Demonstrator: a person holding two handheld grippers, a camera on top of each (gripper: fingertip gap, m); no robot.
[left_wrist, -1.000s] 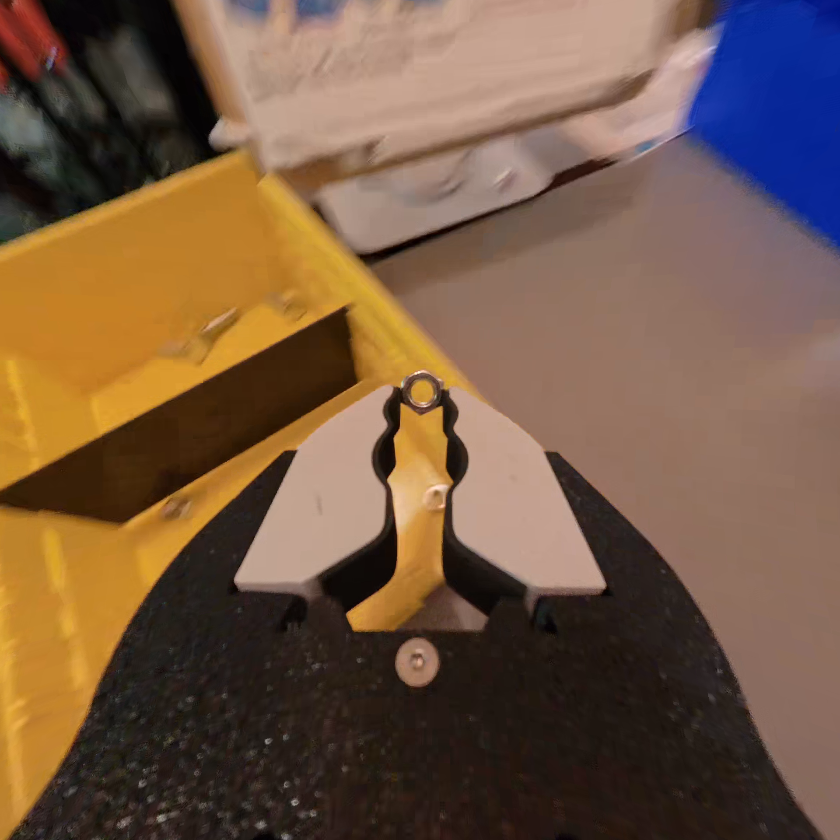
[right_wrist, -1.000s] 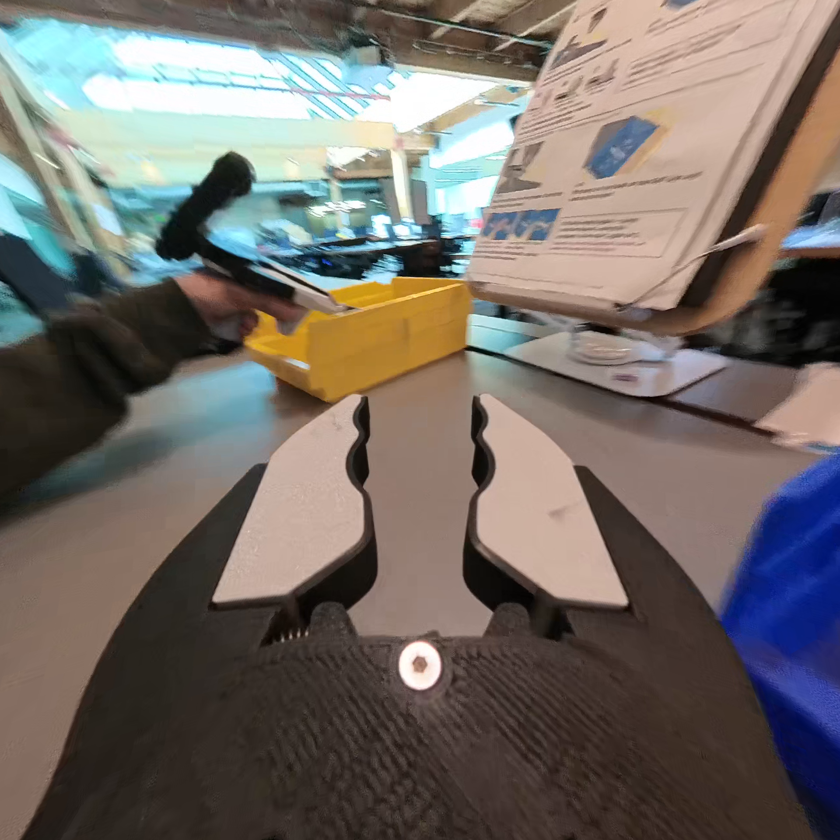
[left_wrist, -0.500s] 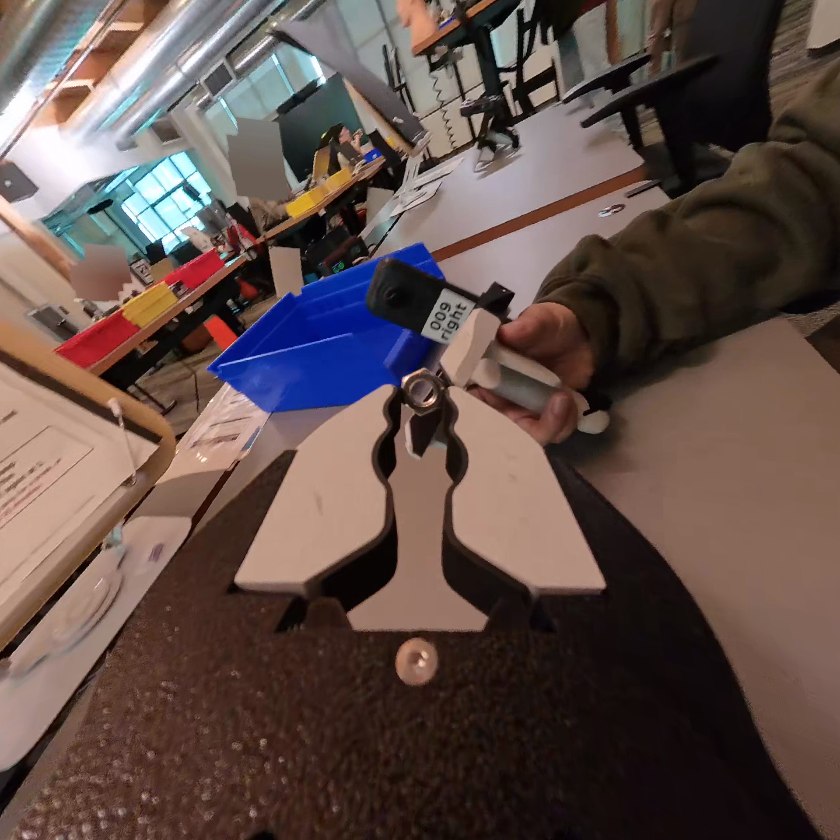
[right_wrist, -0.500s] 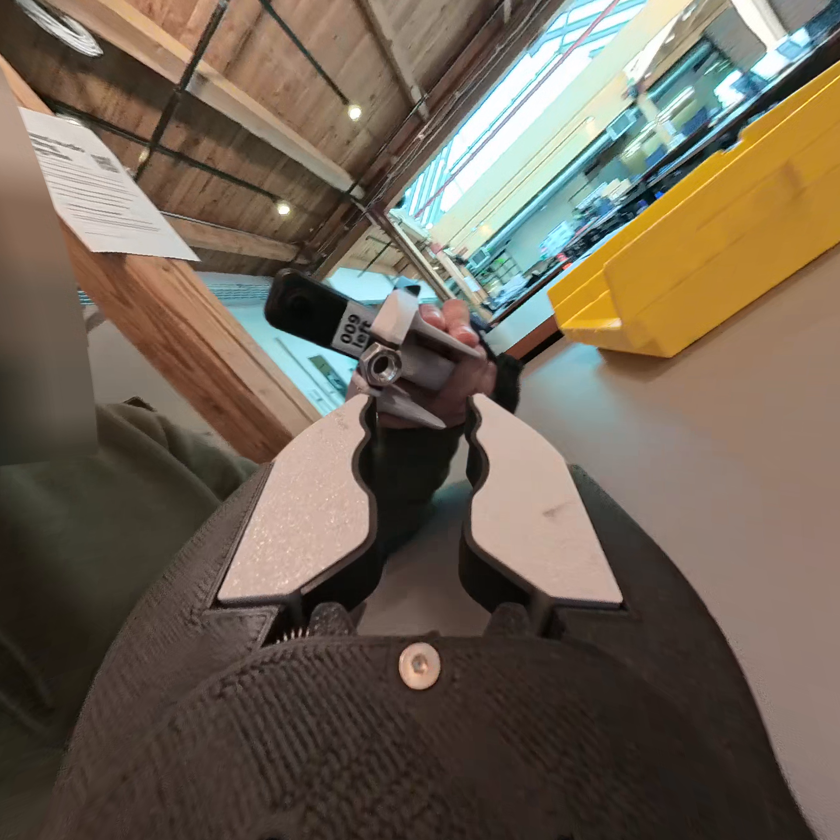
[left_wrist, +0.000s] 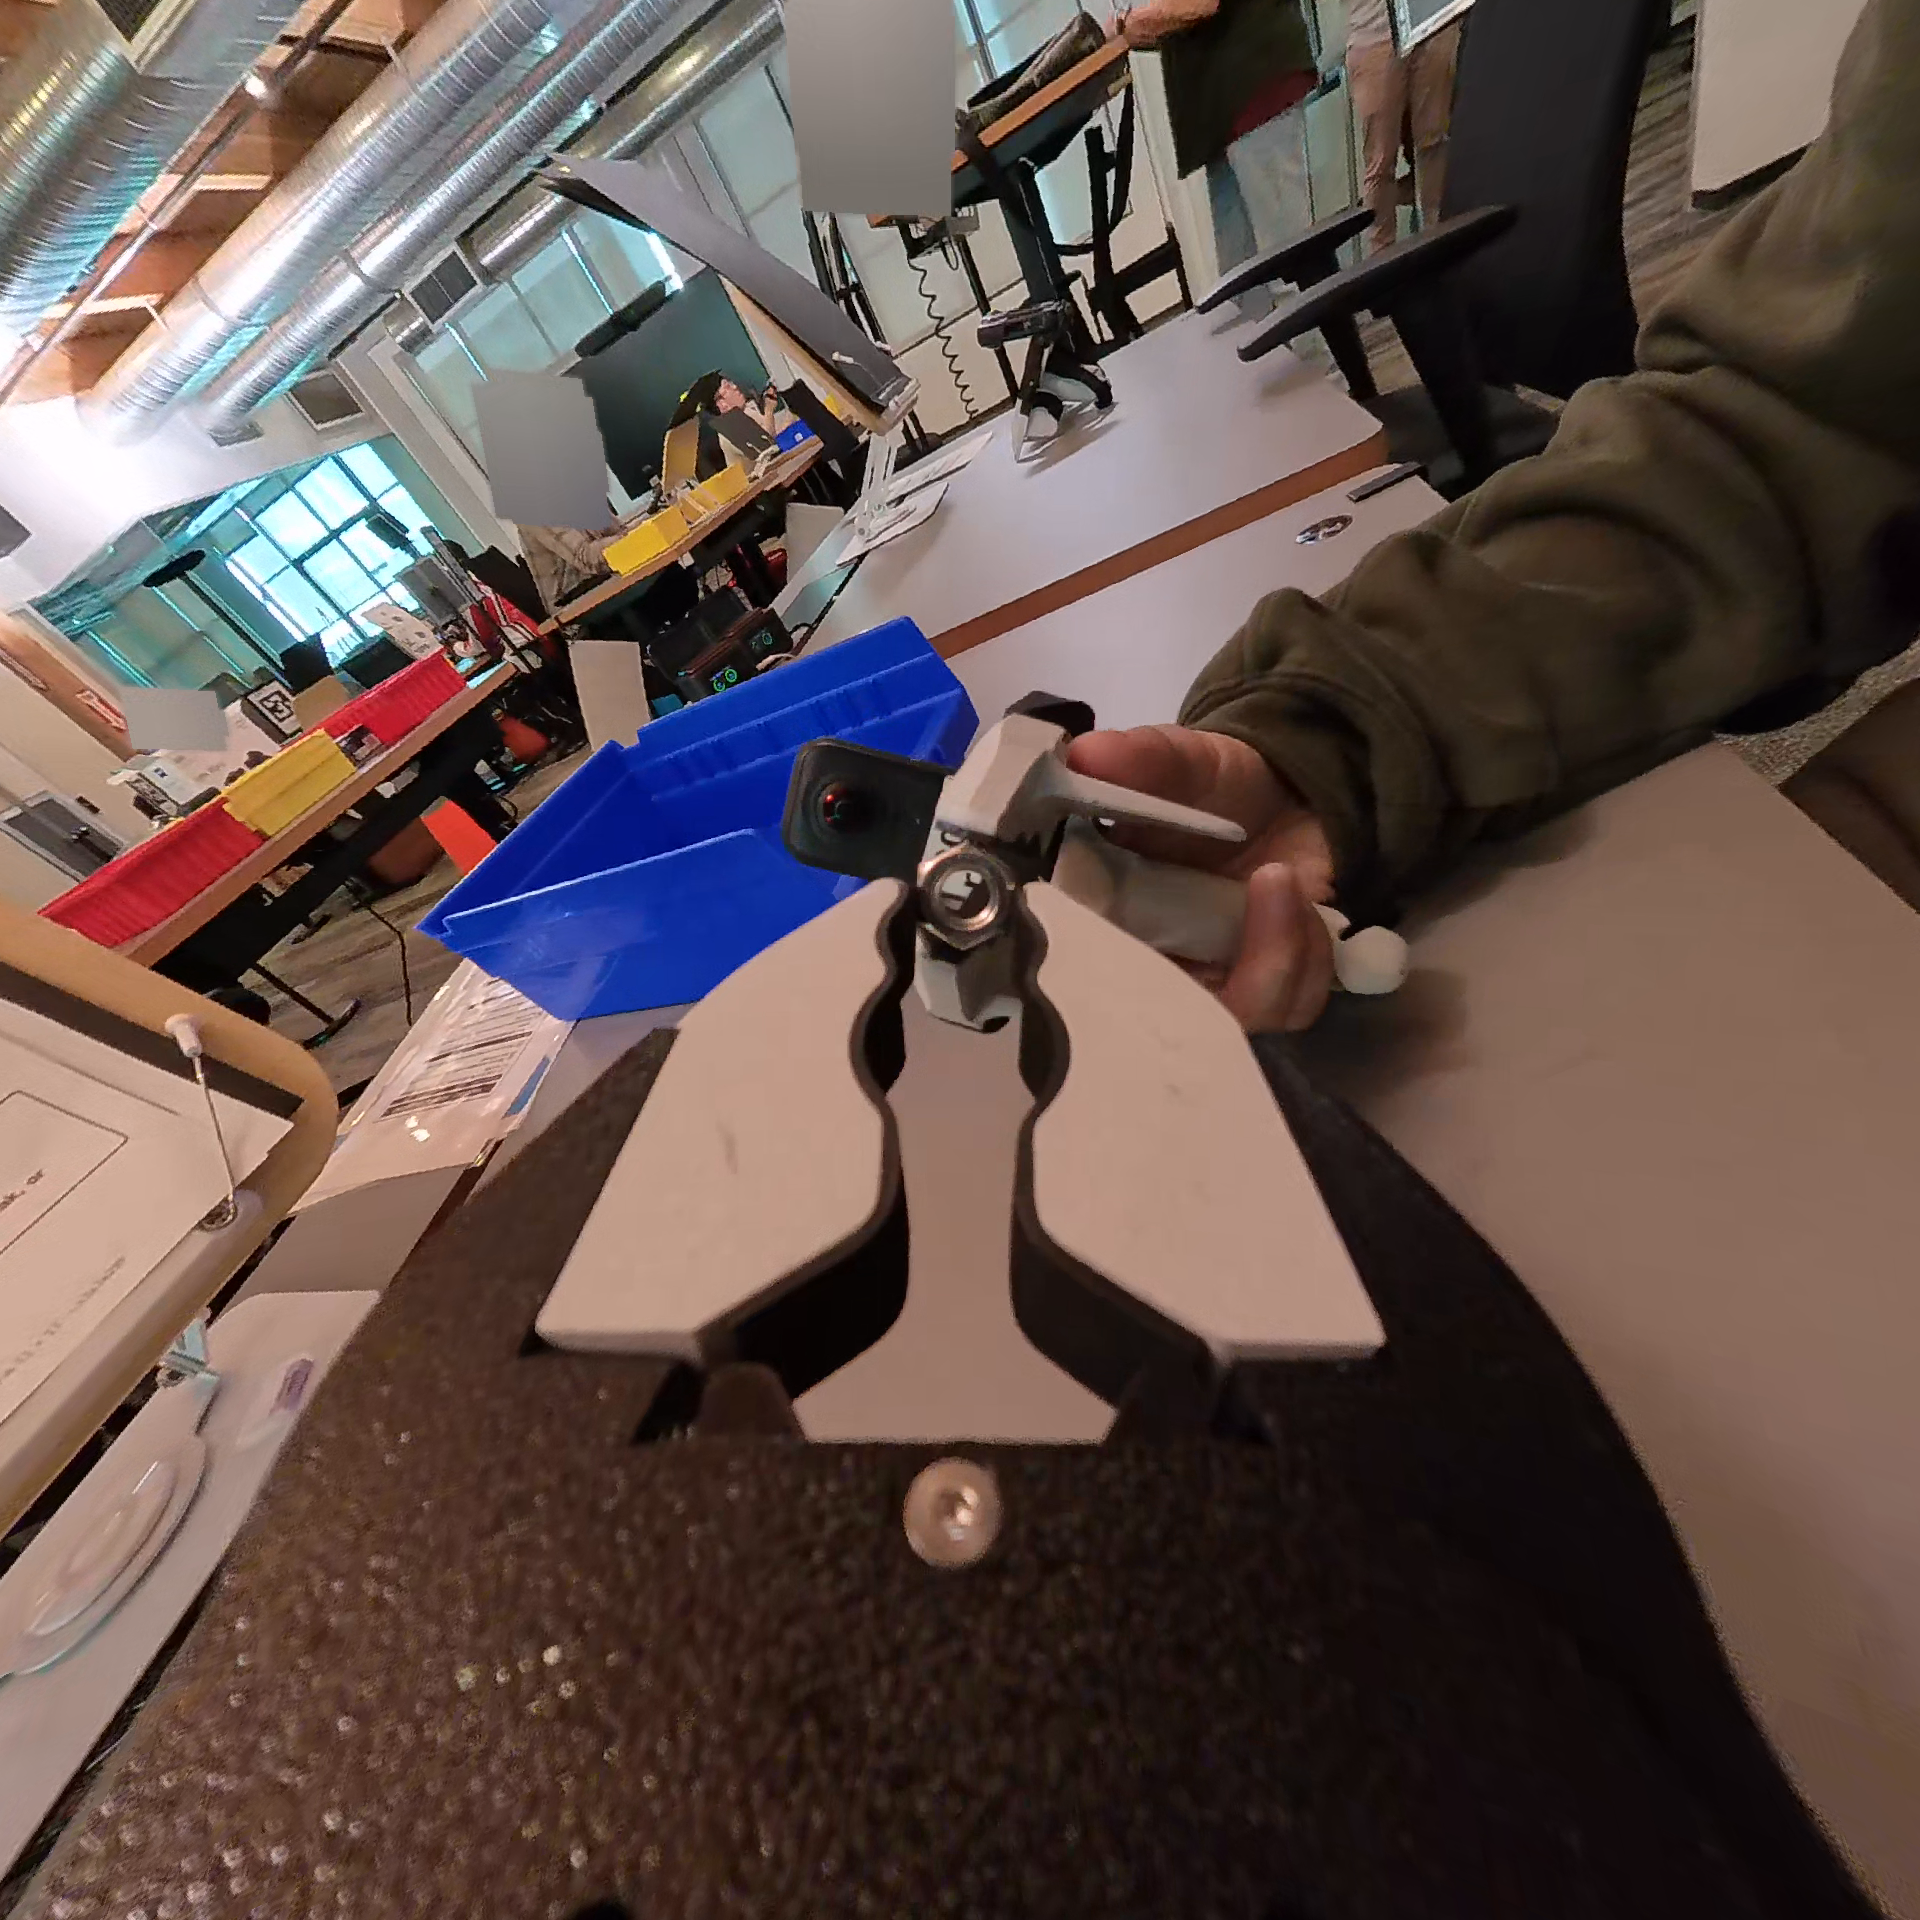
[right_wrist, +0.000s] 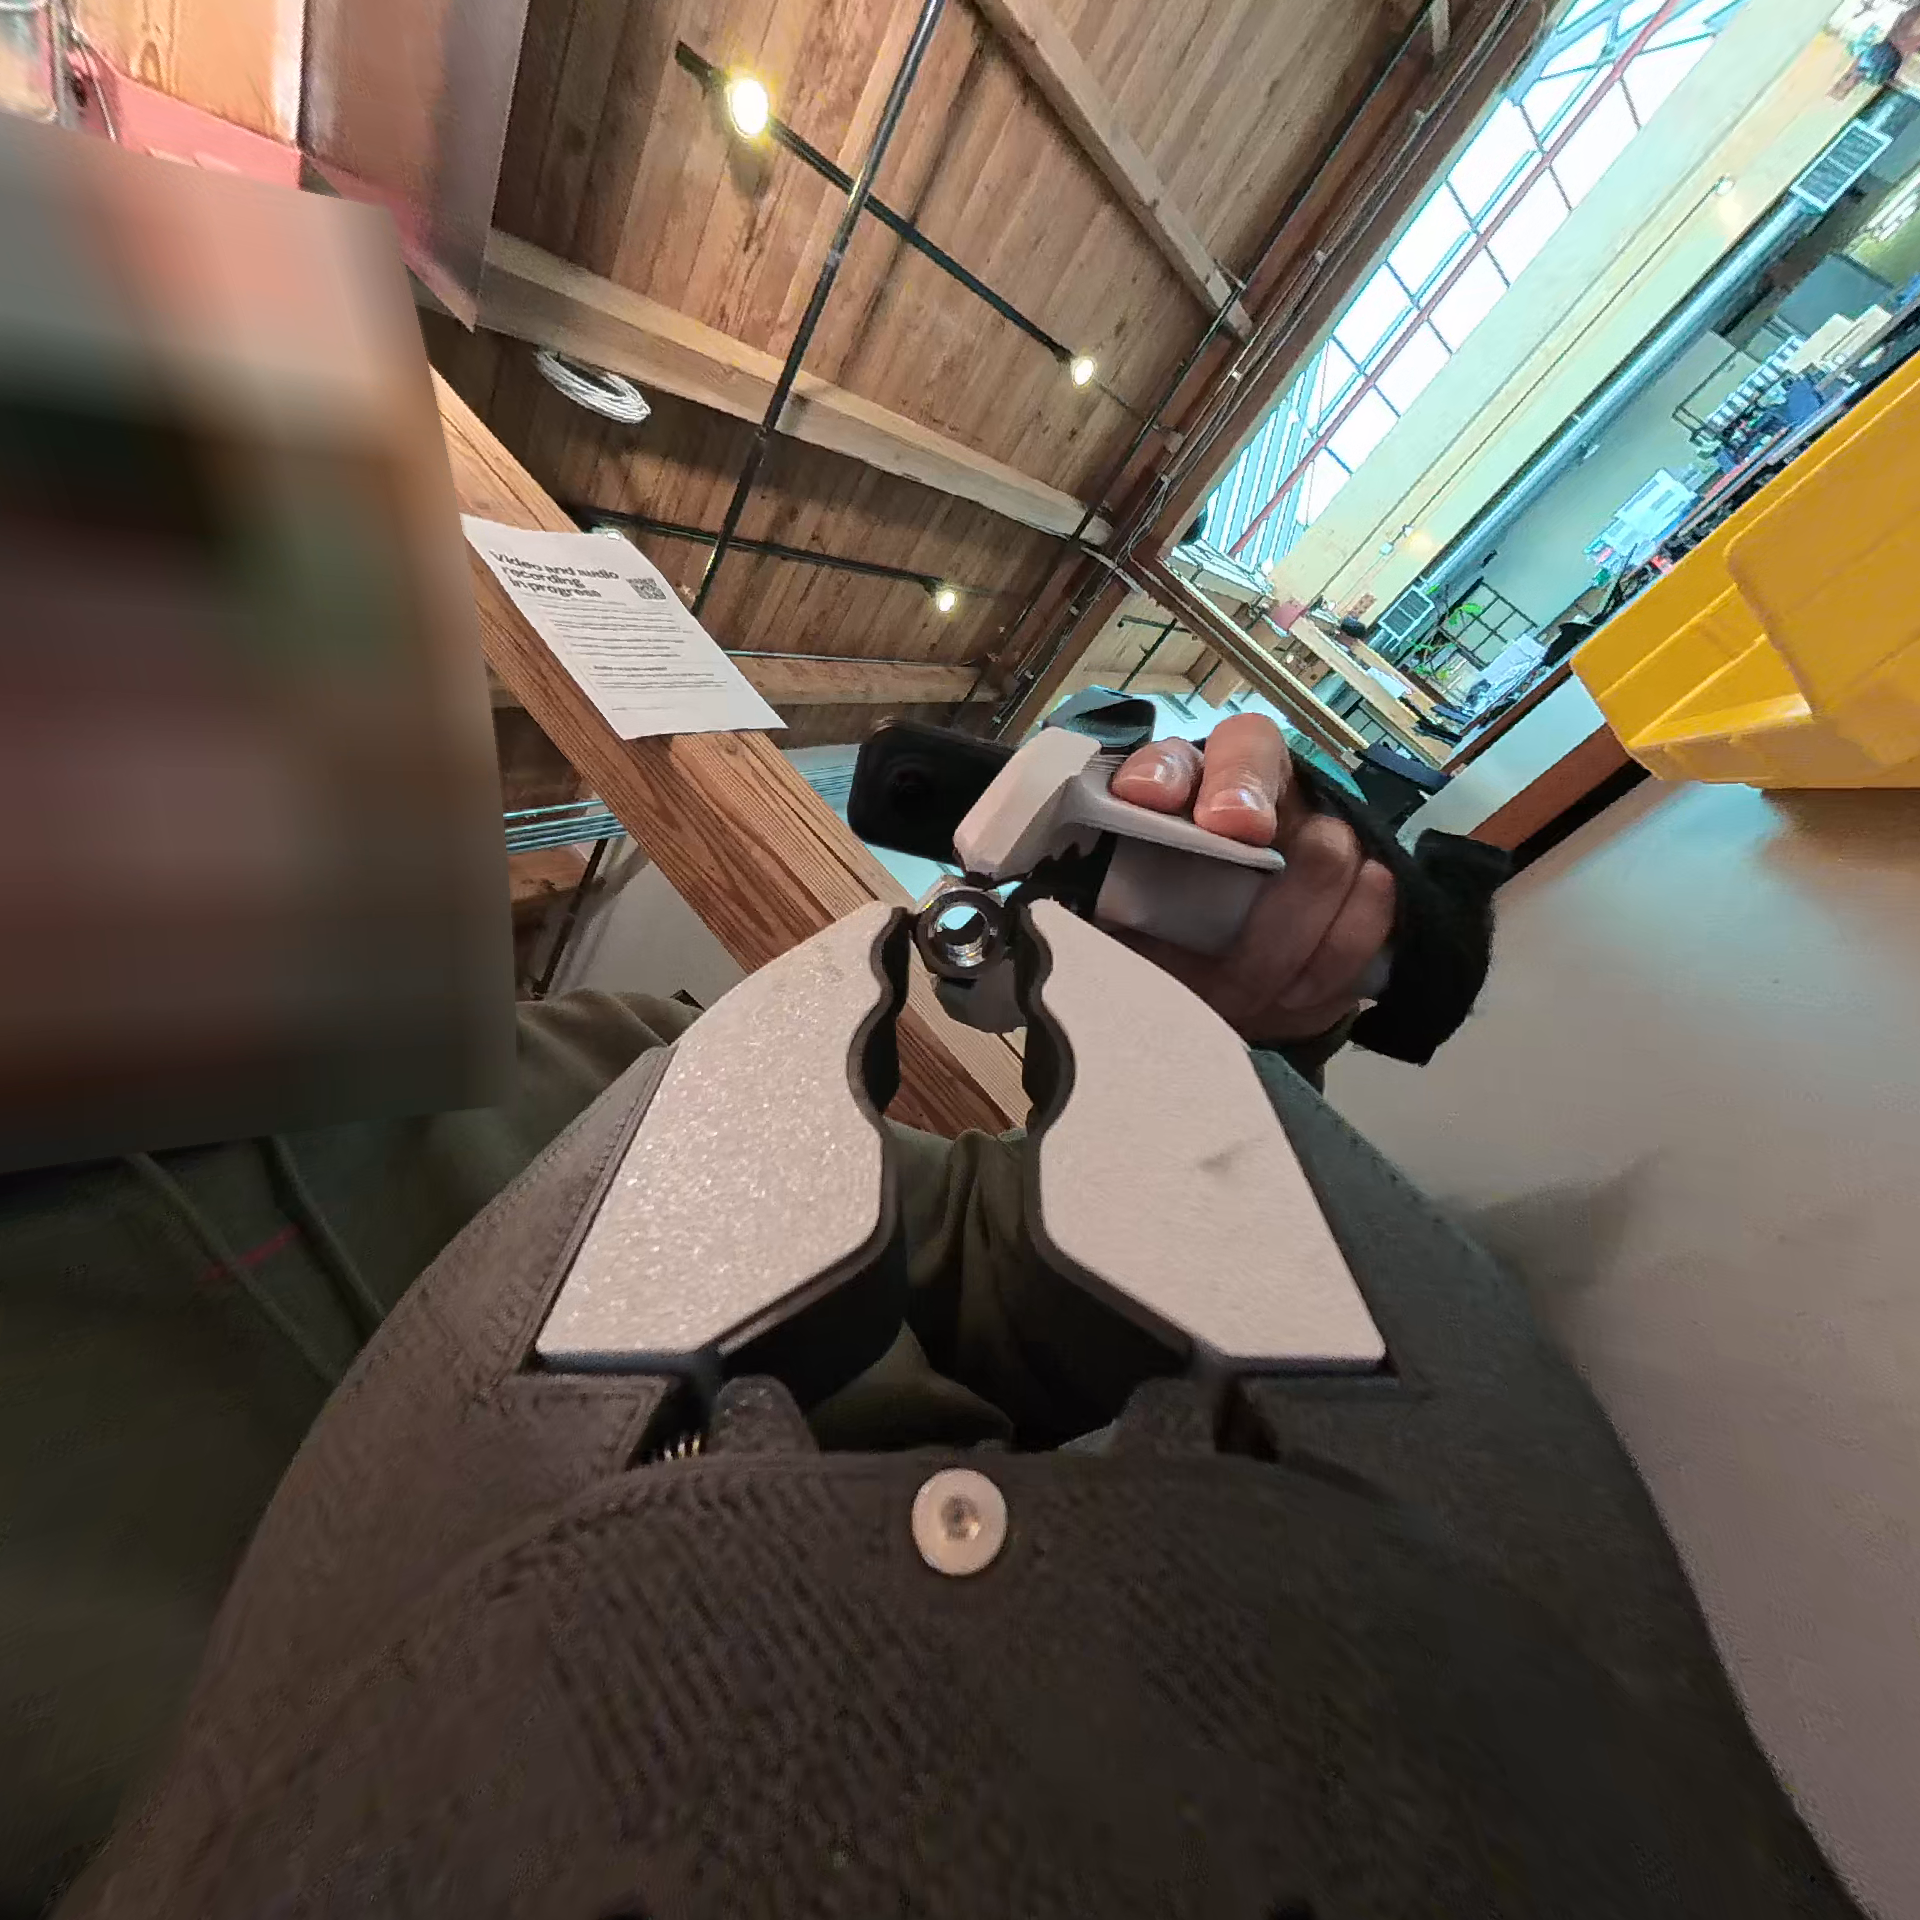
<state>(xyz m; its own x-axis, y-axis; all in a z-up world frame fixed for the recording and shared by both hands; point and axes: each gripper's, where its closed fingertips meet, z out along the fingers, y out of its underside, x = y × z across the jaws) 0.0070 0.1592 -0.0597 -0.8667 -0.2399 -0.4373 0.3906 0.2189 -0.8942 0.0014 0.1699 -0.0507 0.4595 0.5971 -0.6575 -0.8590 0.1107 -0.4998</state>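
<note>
Your left tool (left_wrist: 961, 914) is clenched on a small steel hex nut (left_wrist: 960, 896), pinched at the very tips with its threaded bore facing back toward the camera. From the right wrist view the same nut (right_wrist: 960, 930) sits between the tips of your right tool (right_wrist: 961, 935), whose fingers stand a little apart; whether they touch the nut's flats or merely bracket it I cannot tell, since the two tools overlap tip to tip there.

The nut looks hard, light and smooth (polished metal against flat pads tends to slip), so I judge it will not deform but could twist or pop out if squeezed on its corners. The safest hold is across two opposite flats, well seated in the notch near the tips, not on the rim.

Beyond the left tool's tips your right hand (left_wrist: 1226, 842) grips the other handle, with a blue bin (left_wrist: 623, 883) further off to the left on the desk (left_wrist: 1610, 1091). Beyond the right tool, your left hand (right_wrist: 1278, 894) holds its handle, and a yellow bin (right_wrist: 1787, 665) stands far off to the right.
</note>
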